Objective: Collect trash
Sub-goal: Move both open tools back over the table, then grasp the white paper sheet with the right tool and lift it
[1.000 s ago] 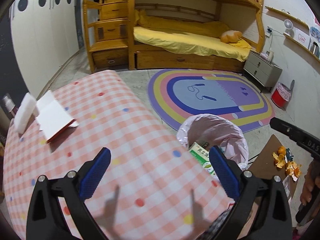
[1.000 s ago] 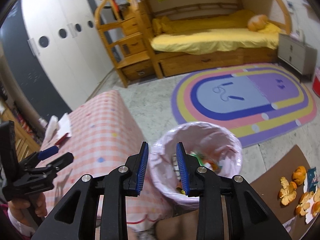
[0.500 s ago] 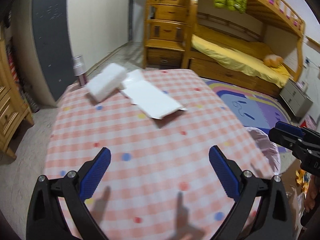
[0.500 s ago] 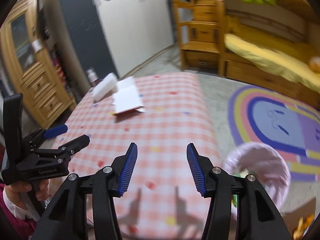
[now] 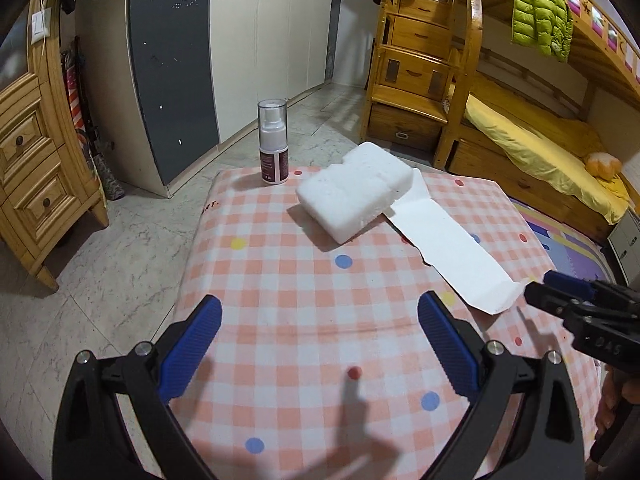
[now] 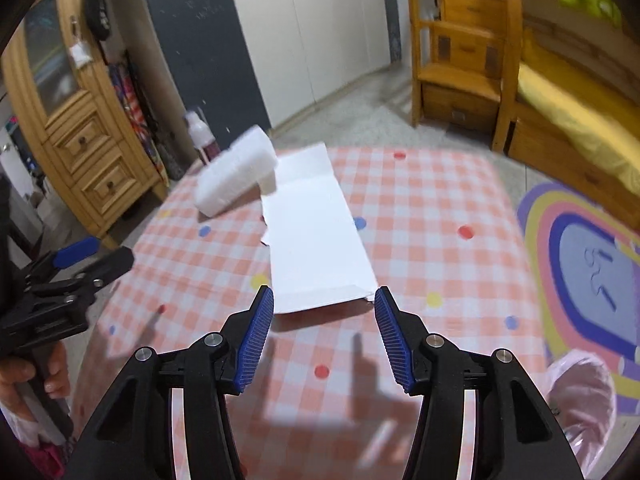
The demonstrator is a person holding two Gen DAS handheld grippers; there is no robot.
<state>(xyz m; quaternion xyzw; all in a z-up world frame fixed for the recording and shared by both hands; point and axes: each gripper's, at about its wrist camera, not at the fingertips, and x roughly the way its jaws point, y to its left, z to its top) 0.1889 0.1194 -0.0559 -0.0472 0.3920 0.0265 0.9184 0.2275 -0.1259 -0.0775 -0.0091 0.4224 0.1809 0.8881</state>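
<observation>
Right gripper (image 6: 324, 332) spread wide and empty at near edge of flat white card (image 6: 316, 240) on checked table (image 6: 440, 208), left gripper (image 5: 320, 350) likewise spread; risk: thin card sliding away, nudging foam block (image 5: 356, 194) into spray bottle (image 5: 273, 142)

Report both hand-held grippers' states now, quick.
Left hand-held gripper: open, holding nothing, above the checked tablecloth.
Right hand-held gripper: open, holding nothing, its jaws just short of the flattened white carton.
</observation>
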